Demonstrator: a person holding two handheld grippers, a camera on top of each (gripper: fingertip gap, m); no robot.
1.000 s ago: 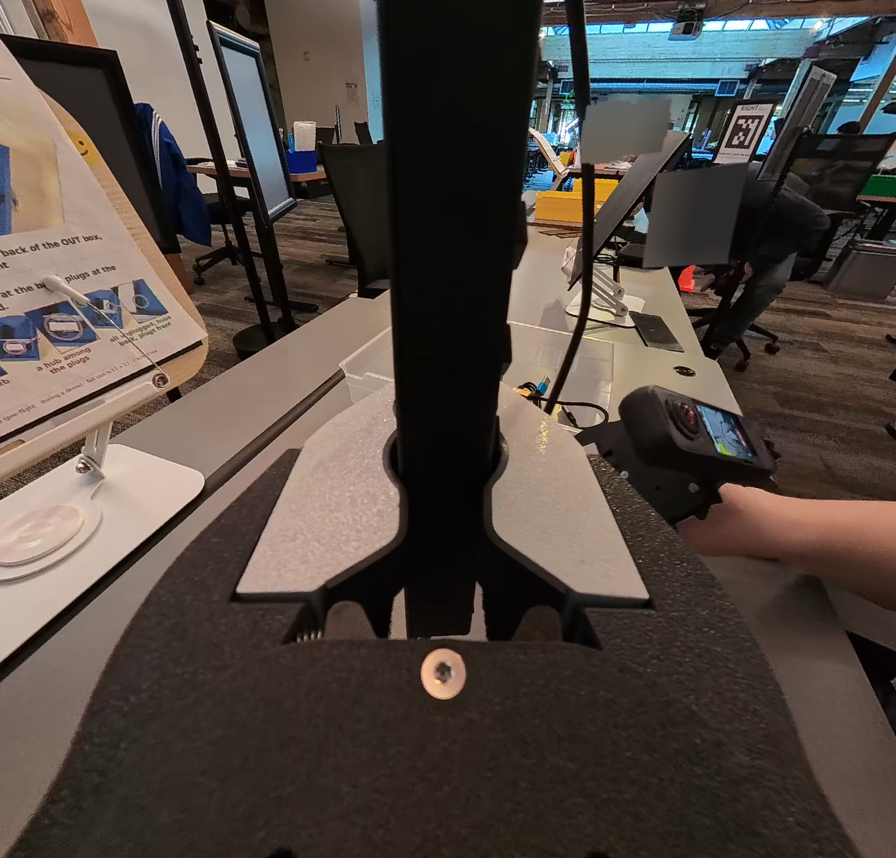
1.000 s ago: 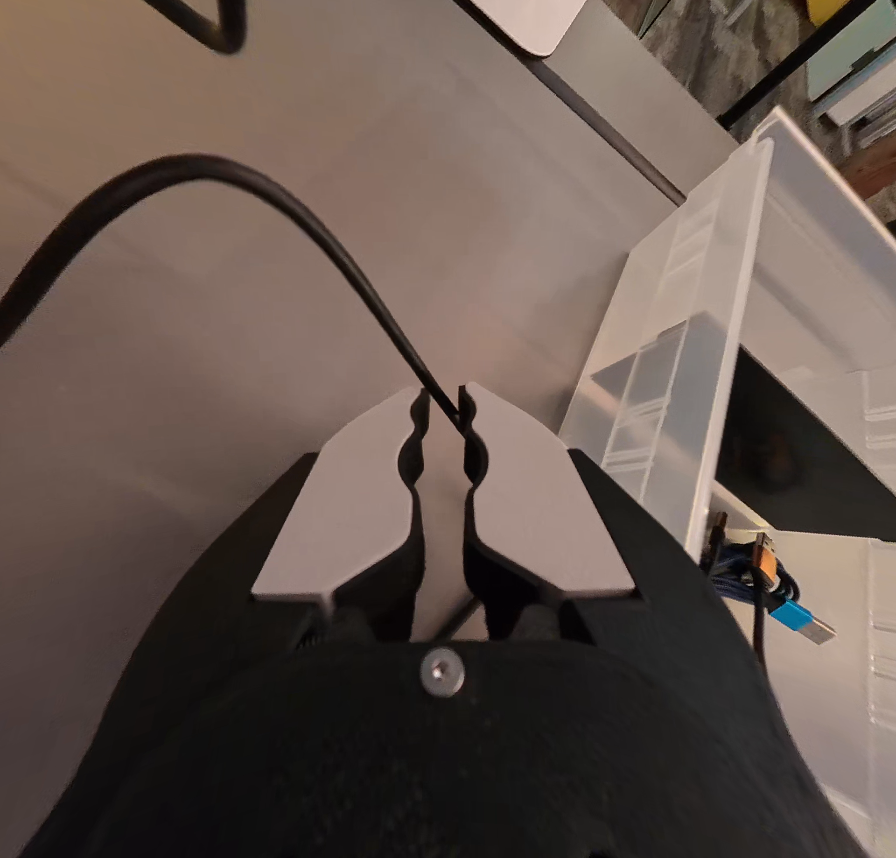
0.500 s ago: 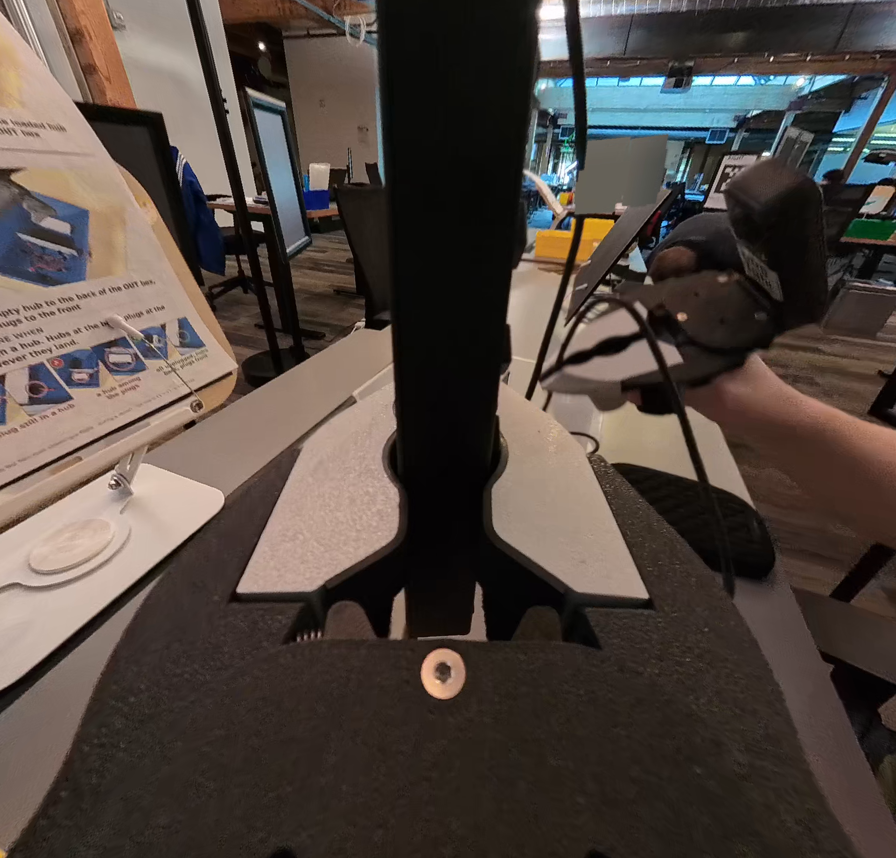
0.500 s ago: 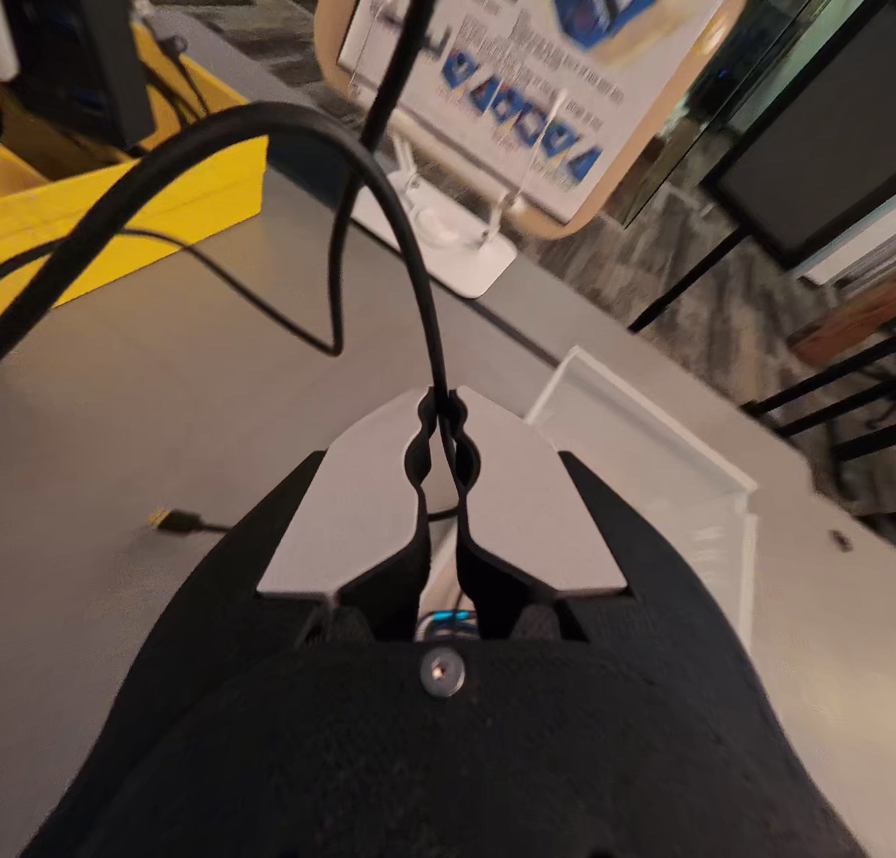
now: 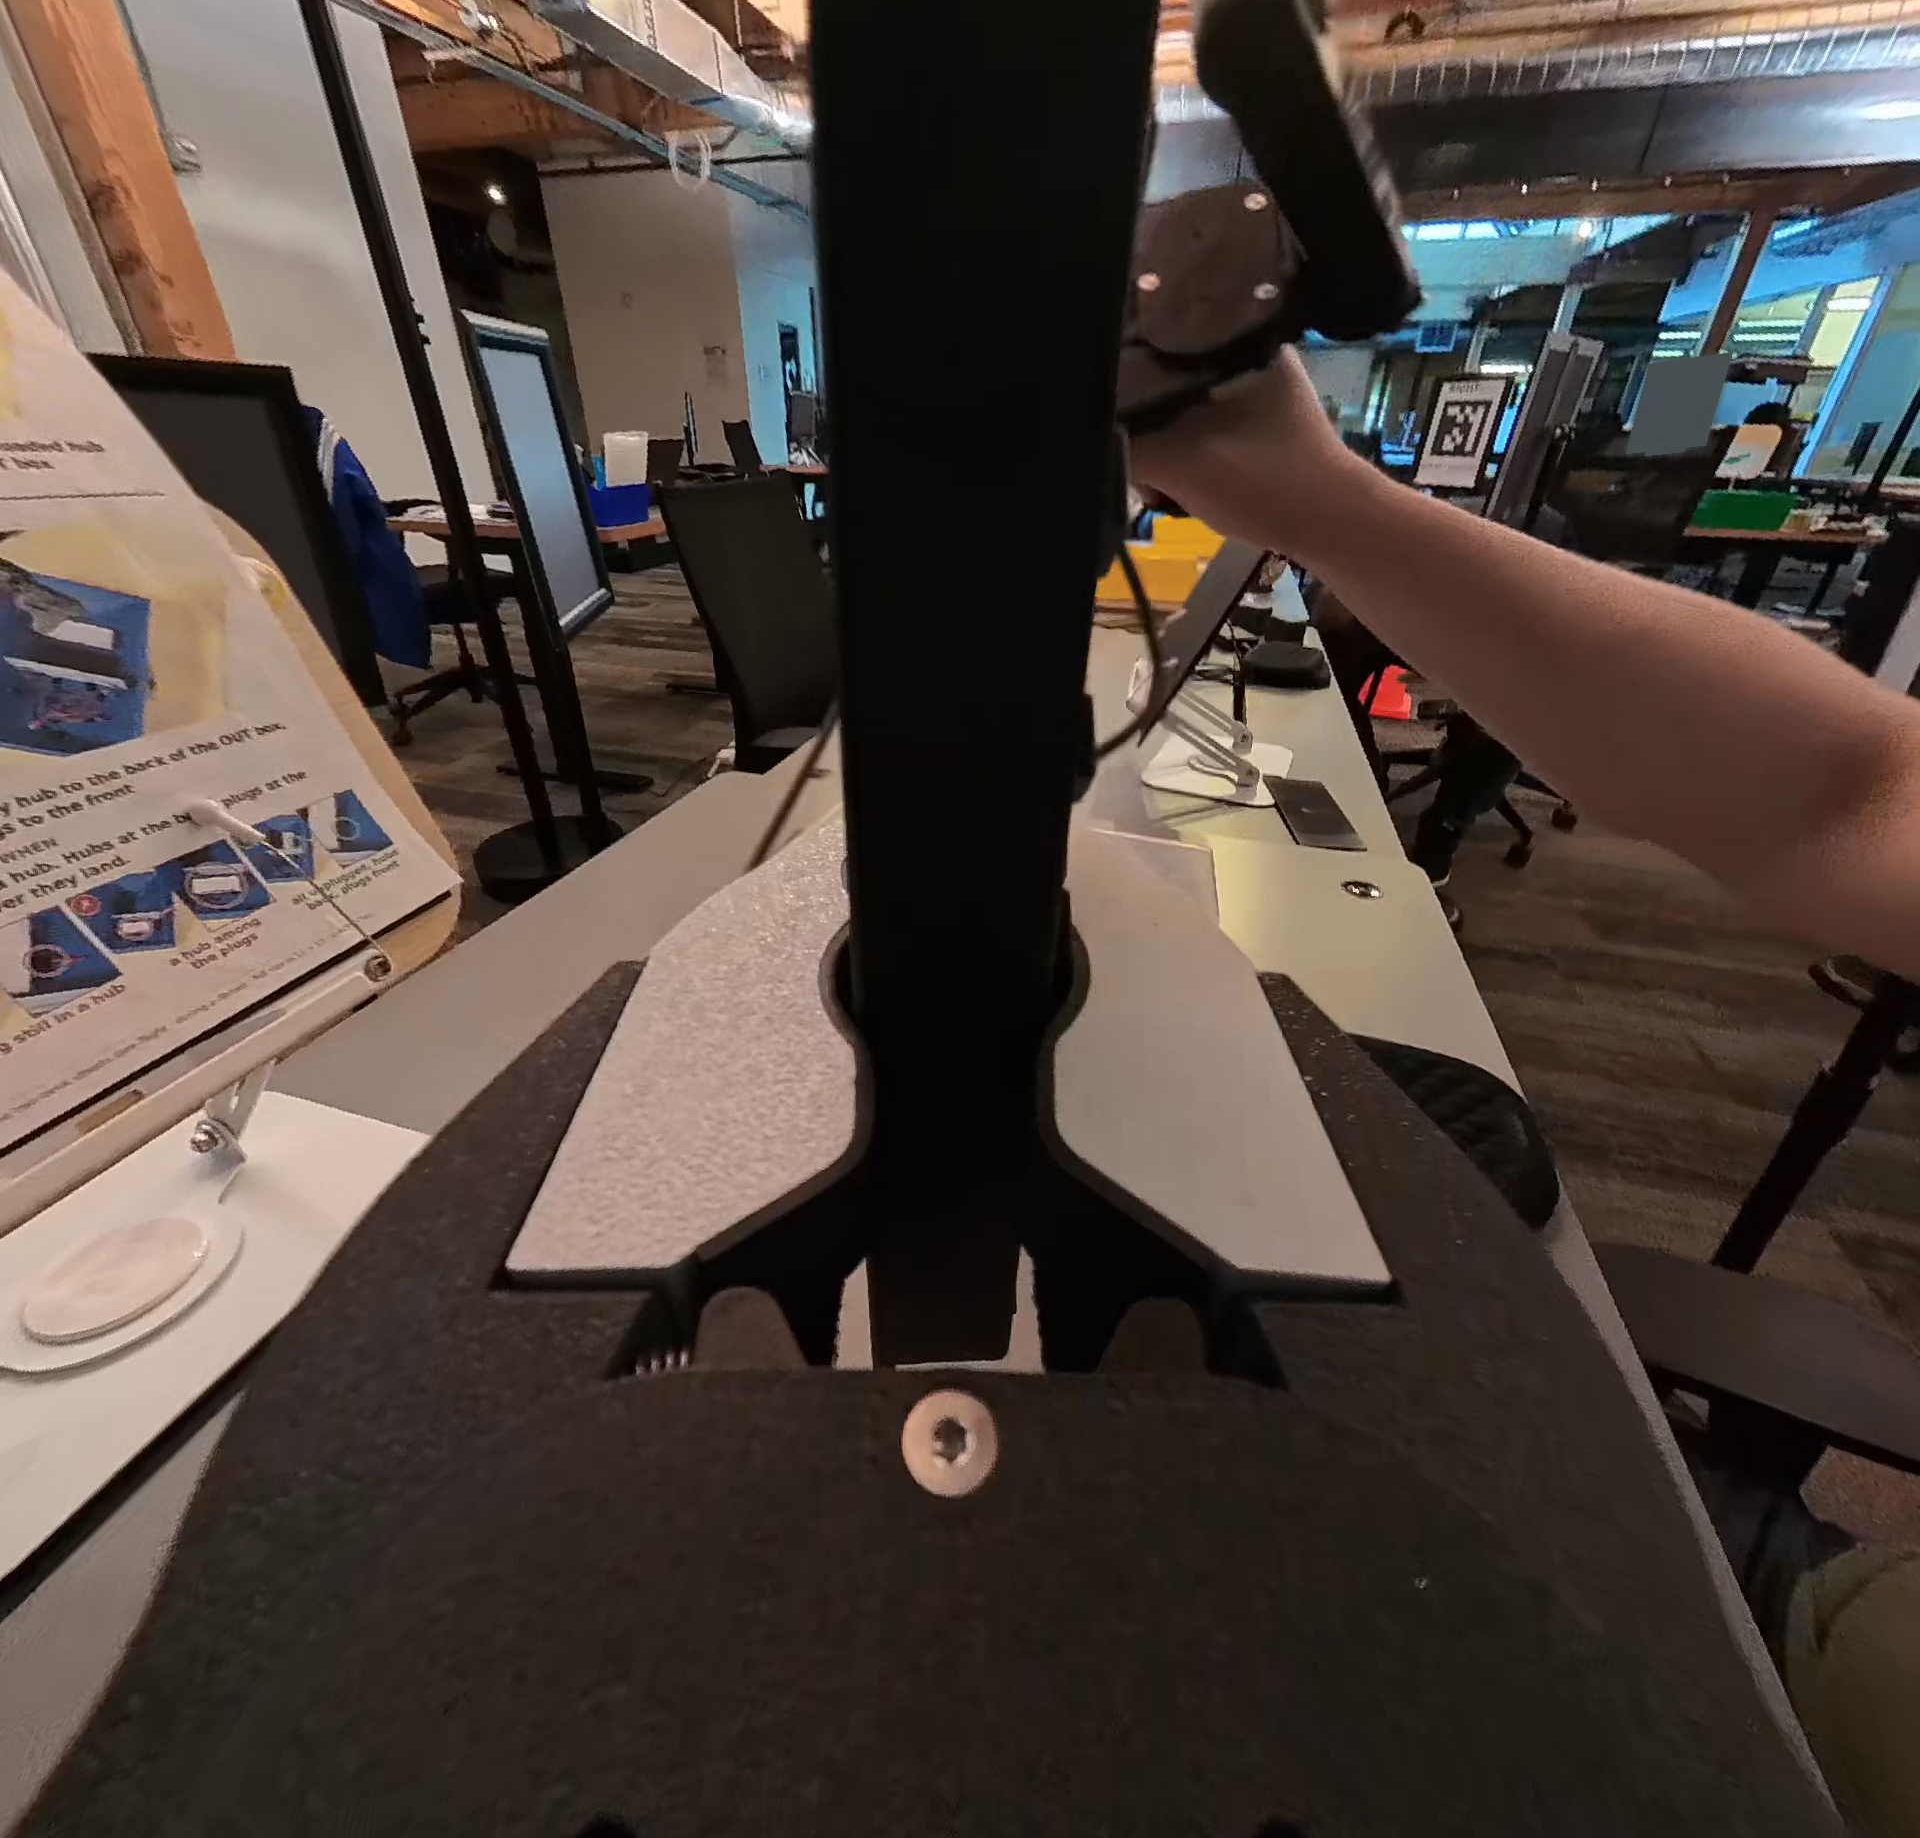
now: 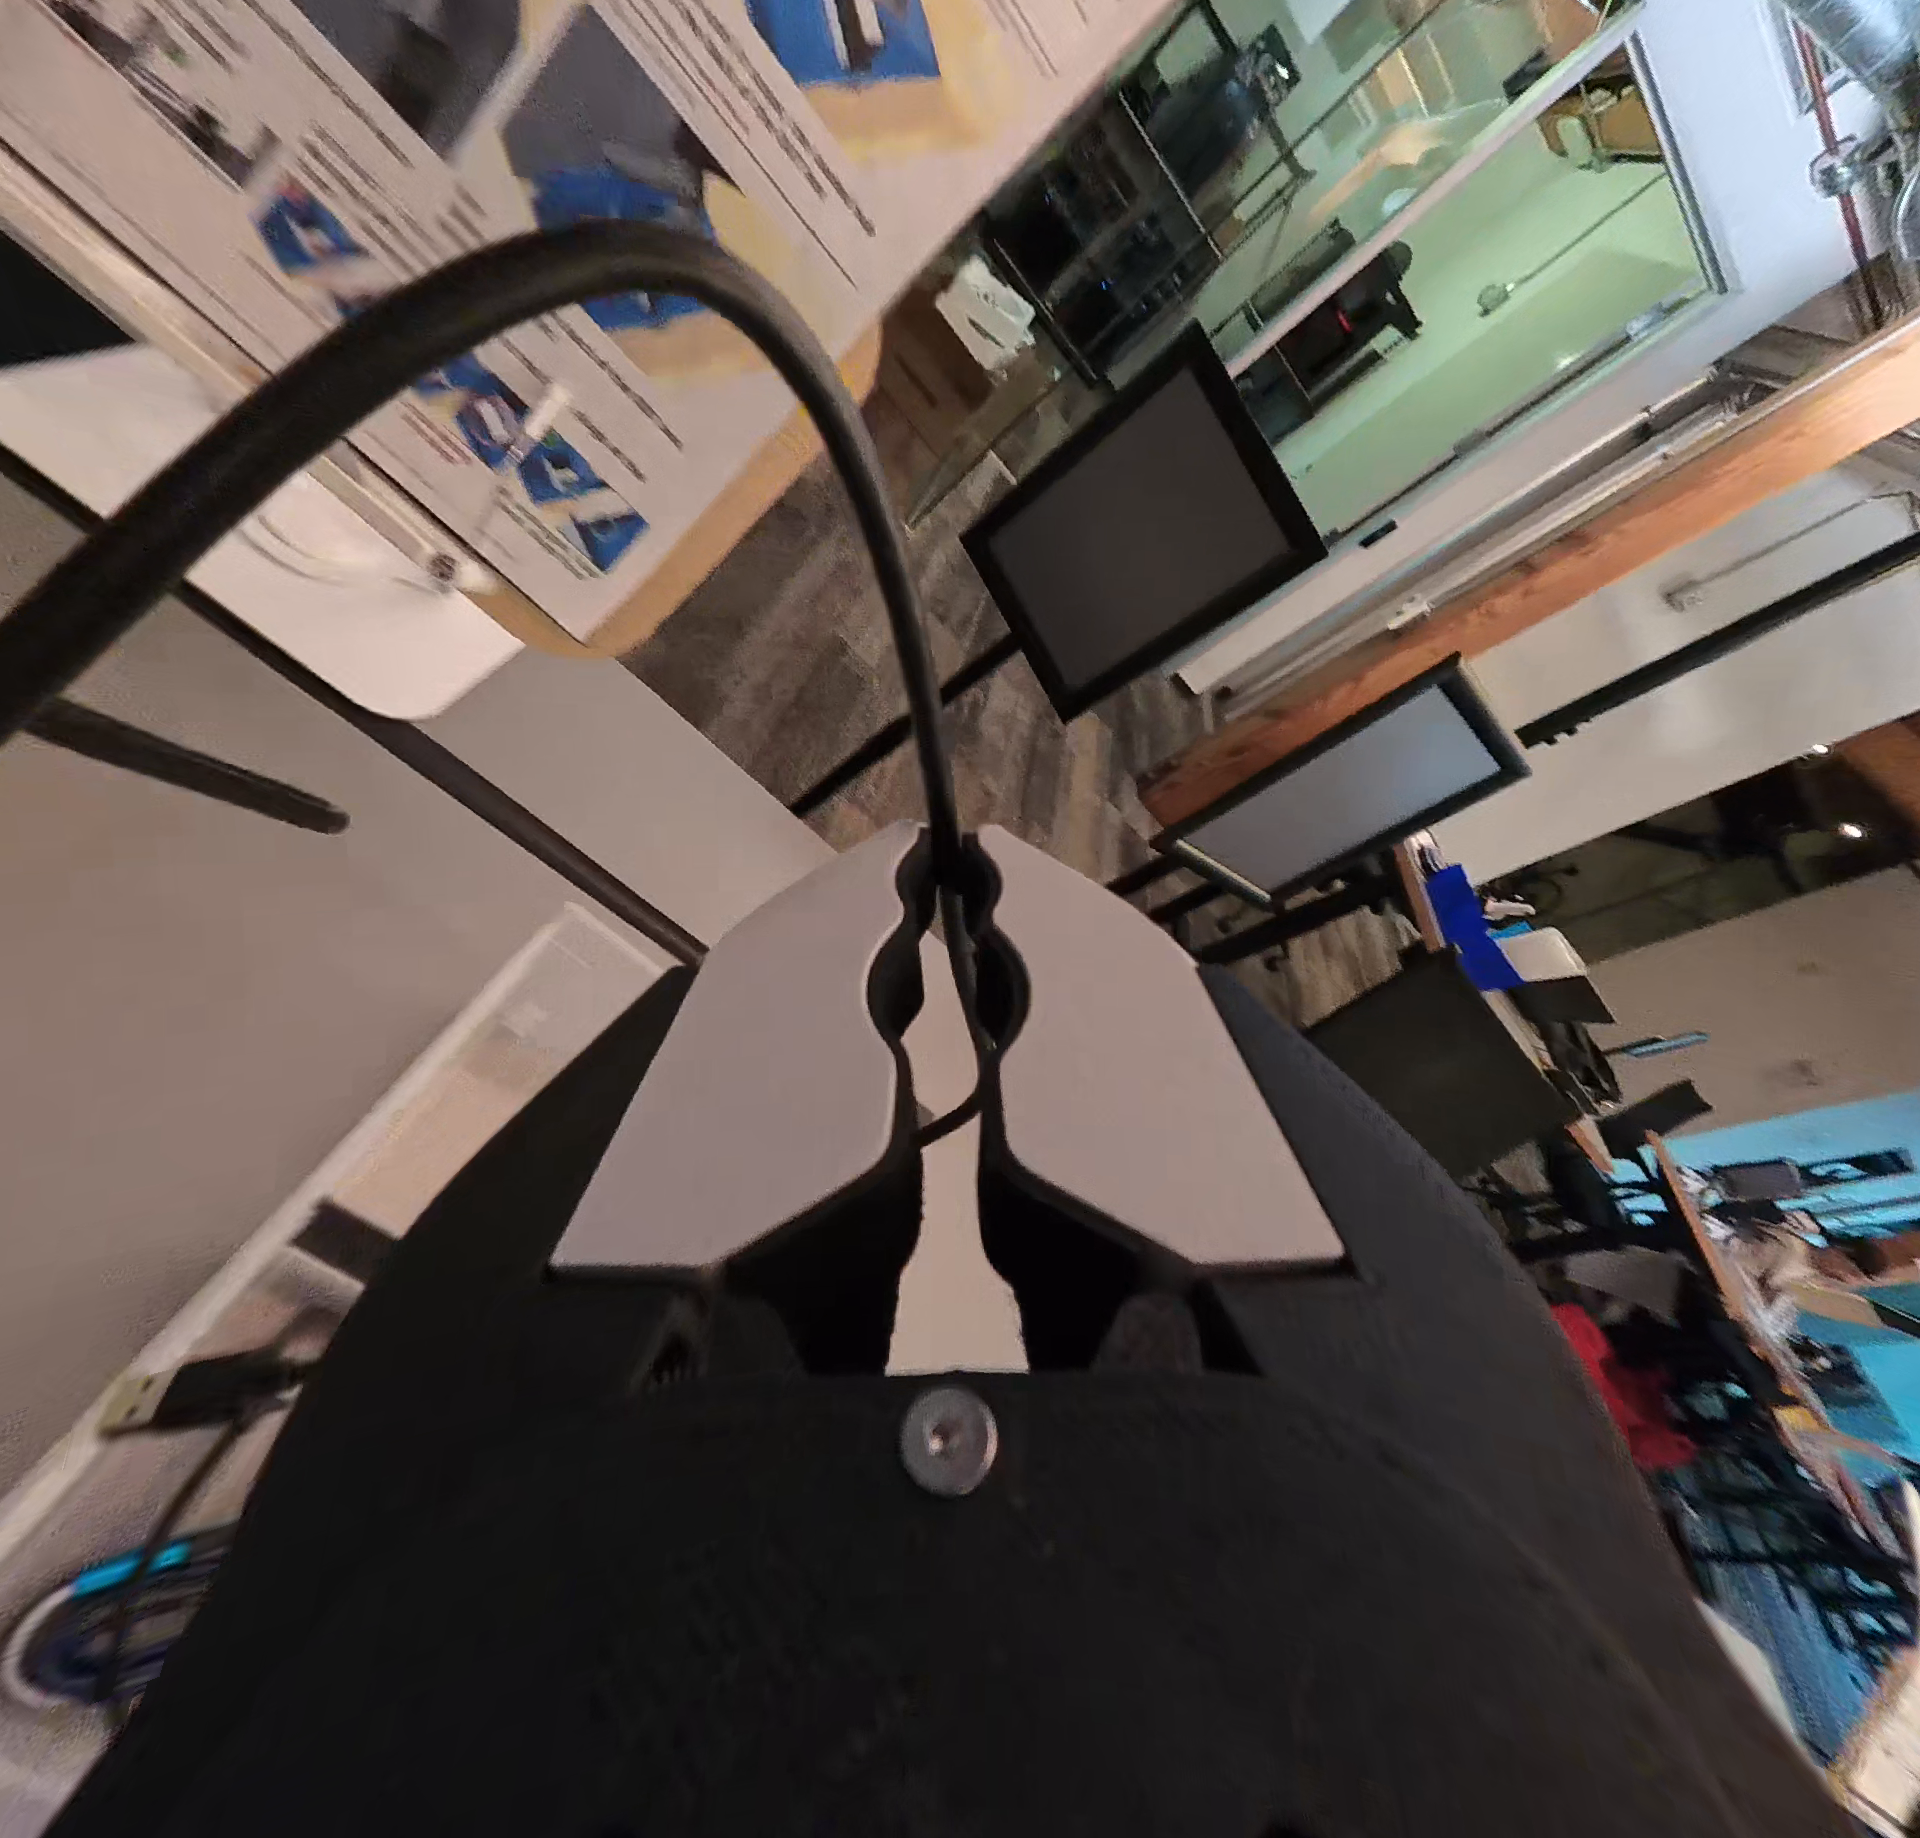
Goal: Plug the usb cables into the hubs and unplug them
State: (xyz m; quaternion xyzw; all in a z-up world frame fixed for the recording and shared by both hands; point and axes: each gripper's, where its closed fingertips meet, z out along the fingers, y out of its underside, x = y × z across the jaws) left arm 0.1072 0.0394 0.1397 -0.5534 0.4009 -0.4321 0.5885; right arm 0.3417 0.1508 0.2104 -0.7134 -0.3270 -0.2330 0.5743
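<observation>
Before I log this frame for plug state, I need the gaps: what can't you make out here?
- Hub: left wrist view, top cut off by the frame edge; no ports show.
- Cable: right wrist view, far end leaves the left edge.
- Right hand-held gripper: left wrist view, fingers hidden behind the hub.
- Cable bundle: right wrist view, blurred, partly hidden by the gripper body.

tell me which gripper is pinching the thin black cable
The right gripper: its fingers are shut on the thin black cable. The left gripper instead clamps a wide, flat black hub.
</observation>
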